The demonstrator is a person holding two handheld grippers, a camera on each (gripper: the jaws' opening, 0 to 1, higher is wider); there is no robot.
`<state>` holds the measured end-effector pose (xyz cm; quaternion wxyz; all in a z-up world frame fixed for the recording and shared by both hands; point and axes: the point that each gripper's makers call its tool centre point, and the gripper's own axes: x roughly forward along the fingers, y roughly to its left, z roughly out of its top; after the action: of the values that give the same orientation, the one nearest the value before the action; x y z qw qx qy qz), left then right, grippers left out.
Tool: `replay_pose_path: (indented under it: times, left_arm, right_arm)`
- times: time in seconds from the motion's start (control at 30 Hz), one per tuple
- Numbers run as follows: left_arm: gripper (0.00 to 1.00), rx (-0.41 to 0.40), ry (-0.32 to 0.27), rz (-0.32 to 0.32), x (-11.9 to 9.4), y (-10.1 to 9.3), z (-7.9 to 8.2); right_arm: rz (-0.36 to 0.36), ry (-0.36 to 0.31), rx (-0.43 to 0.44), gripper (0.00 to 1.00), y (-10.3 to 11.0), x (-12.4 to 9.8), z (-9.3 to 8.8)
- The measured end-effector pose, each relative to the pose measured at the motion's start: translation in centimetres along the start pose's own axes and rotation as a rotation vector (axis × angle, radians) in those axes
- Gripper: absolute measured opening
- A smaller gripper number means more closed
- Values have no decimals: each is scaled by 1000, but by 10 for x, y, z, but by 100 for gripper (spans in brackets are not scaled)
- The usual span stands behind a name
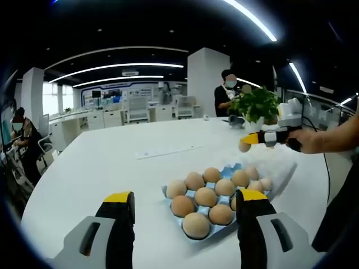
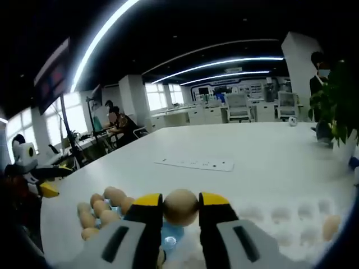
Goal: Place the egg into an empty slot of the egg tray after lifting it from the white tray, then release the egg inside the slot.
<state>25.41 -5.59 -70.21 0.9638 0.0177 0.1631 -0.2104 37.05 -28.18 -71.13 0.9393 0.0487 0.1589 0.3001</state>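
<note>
My right gripper (image 2: 180, 203) is shut on a tan egg (image 2: 180, 206), held in the air above the table. In the left gripper view that right gripper (image 1: 247, 142) comes in from the right with the egg (image 1: 244, 147), above the far end of the blue egg tray (image 1: 230, 168). Several eggs (image 1: 205, 196) fill the tray. The white tray (image 2: 291, 216) lies just beyond it, with one egg (image 2: 331, 227) on its right side. My left gripper (image 1: 184, 206) is open, its jaws on either side of the egg tray's near end, with nothing between them.
The big white table (image 1: 112, 162) carries a white power strip (image 1: 165, 150) and a potted plant (image 1: 255, 106) at the far right. A person (image 1: 227, 92) stands behind the plant. Others sit at desks on the left (image 2: 118, 126).
</note>
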Motion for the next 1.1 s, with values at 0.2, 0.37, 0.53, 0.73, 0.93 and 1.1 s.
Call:
replay_pose_path:
  times: [0.2,0.37,0.53,0.73,0.93,1.1]
  left_arm:
    - [75,-1,-4,4,-1,2,0]
    - [77,-3,-5,17,-3,5,0]
    - [77,-4,-1,14,-3,4,-2]
    - [77,-6,-6,13,-3,2,-1]
    - [77,-9,-6,21,-5,4,-3]
    - [77,-10,-8,25,-7,5,-4]
  right_arm:
    - [51,19,-21,24,19,16,-2]
    - [74,29,-27,24,28,22,-6]
    - [102,60,-34,24,38,28,-18]
    - [135,93,-37,24,49,36,-30]
    - [151,119,-31,24,56,44,-40]
    - [159,137,-34,24,57,47,-45]
